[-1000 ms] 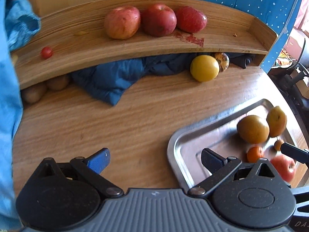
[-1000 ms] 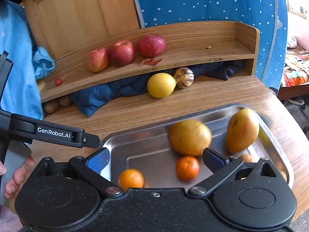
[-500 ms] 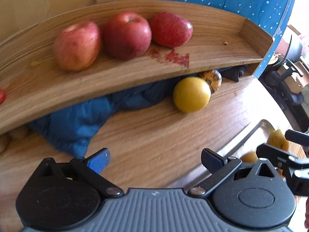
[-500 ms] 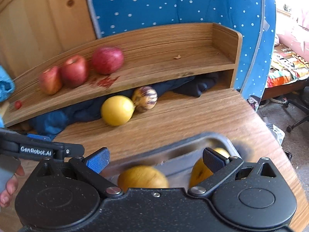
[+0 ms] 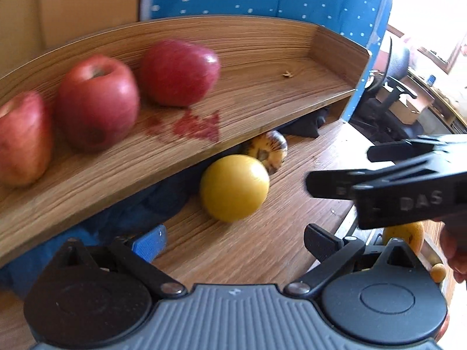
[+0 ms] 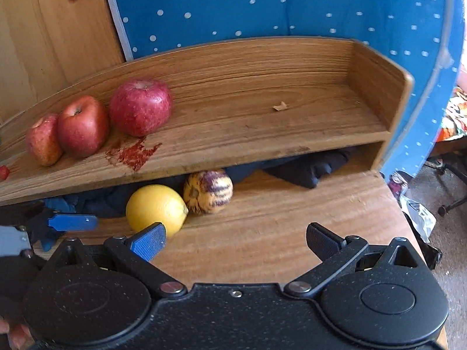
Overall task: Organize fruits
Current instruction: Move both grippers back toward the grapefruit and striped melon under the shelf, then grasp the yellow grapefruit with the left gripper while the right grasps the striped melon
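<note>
Three red apples [image 5: 96, 102] [image 6: 141, 106] sit in a row on the curved wooden shelf [image 6: 262, 134]. Below its front edge a round yellow fruit [image 5: 233, 188] [image 6: 156, 208] lies on the table, touching a striped yellow-purple fruit [image 5: 268, 148] [image 6: 208, 192]. My left gripper [image 5: 233, 242] is open and empty, just short of the yellow fruit. My right gripper [image 6: 235, 242] is also open and empty; its blue fingertip [image 6: 149, 242] overlaps the yellow fruit's lower edge. In the left wrist view the right gripper's body [image 5: 394, 192] crosses the right side.
Dark blue cloth [image 6: 306, 169] is bunched under the shelf behind the fruits. A red stain [image 6: 134, 153] and a dry scrap [image 6: 280, 106] mark the shelf. A yellow pear-like fruit [image 5: 404, 234] peeks out at the right. A blue dotted fabric [image 6: 262, 5] stands behind.
Both grippers have moved forward toward the shelf and the yellow fruit. The metal tray with its fruits has dropped out of both views. Both stayed open.
</note>
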{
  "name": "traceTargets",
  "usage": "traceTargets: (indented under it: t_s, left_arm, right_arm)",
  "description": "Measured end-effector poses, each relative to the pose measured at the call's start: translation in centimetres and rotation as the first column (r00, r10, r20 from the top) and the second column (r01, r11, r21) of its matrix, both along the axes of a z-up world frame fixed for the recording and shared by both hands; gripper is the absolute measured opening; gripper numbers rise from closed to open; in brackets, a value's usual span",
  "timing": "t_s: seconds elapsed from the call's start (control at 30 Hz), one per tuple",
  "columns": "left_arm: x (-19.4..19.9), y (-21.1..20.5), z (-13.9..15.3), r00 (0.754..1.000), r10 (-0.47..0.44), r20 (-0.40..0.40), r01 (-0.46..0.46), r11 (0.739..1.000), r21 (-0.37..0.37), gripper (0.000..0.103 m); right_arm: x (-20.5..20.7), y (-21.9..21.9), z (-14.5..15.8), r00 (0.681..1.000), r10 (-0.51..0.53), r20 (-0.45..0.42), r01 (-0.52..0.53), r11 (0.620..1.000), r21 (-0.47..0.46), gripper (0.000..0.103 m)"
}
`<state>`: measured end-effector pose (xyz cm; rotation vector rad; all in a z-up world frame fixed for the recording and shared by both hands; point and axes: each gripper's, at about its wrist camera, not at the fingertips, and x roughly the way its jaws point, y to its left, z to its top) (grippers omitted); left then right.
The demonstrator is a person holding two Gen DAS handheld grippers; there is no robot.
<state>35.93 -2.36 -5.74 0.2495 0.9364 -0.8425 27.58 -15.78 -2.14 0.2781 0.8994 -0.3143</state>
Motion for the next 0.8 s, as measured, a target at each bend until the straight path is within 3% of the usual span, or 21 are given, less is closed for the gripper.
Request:
traceTargets:
  t_s: [0.17,0.3,0.5,0.8]
  left_arm:
    - [0.7,-0.7,-0.5,1.000,-0.006,-0.014,0.006,1.000,-0.012,0.102]
    - [1.1,-0.9,-0.7,1.000,-0.007,-0.015,0.007,1.000,-0.027,0.096]
    - [1.3,-0.9,-0.9,1.000,0.000,0.009,0.000,0.999,-0.054,0.083]
    - [2.1,-1.5,-1.4,1.000,0.020,-0.016,-0.021,0.997,-0.075,0.082]
  right_arm:
    - [2.2,-0.2,-0.5,0.999,0.052,0.004,-0.052,0.999,0.002,0.099]
    - [3.4,-0.4,-1.2,0.998,0.061,-0.005,-0.061,0.998,0.002,0.090]
    - [4.2,-0.9,-1.6,0.999,0.027,0.040,-0.028,0.999,0.036,0.089]
    - [4.3,-1.1,-2.0,0.998,-0.019,0.055,0.015,0.997,0.072,0.085]
